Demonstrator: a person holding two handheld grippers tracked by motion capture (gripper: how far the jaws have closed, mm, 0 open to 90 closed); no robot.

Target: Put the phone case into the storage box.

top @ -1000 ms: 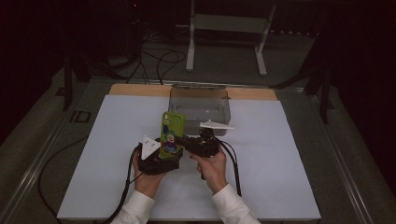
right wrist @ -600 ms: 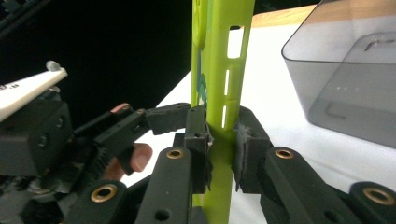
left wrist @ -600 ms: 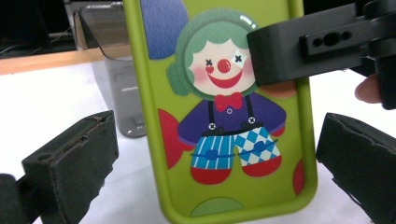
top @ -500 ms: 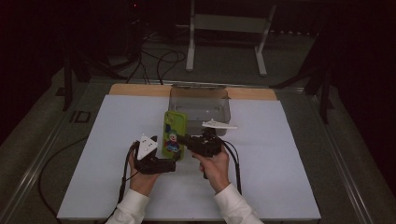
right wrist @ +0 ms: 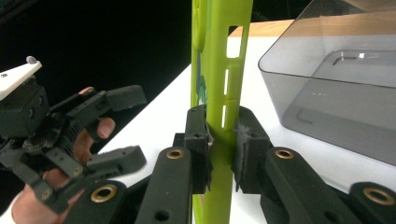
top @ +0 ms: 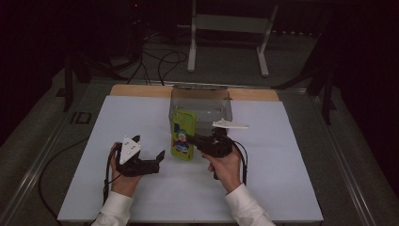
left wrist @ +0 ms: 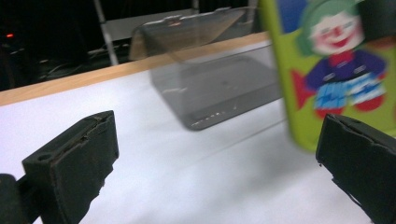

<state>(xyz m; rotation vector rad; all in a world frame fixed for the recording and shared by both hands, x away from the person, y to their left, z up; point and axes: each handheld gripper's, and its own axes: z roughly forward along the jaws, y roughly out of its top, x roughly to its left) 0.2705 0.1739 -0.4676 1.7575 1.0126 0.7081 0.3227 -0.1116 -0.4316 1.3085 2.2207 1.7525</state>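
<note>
1. The green phone case (top: pixel 182 133) stands near the middle of the white surface (top: pixel 282 179), just in front of the clear bin (top: pixel 202 101).
2. The right gripper (top: pixel 200 140) has its jaws clamped on the case's edge.
3. The left gripper (top: pixel 160 157), jaws wide apart, sits just left of the case.

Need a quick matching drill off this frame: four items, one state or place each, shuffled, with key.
Column 1
1. lime-green phone case with a clown print
2. clear grey plastic bin
3. left gripper
4. right gripper

Column 2
A. jaws spread apart, holding nothing
B. stands on the white table sheet just behind the case, nothing visible inside
C. jaws clamped on a thin edge
D. pinched between two jaws, with its printed face toward the person

Pairs: 1-D, 2-B, 3-A, 4-C
</note>
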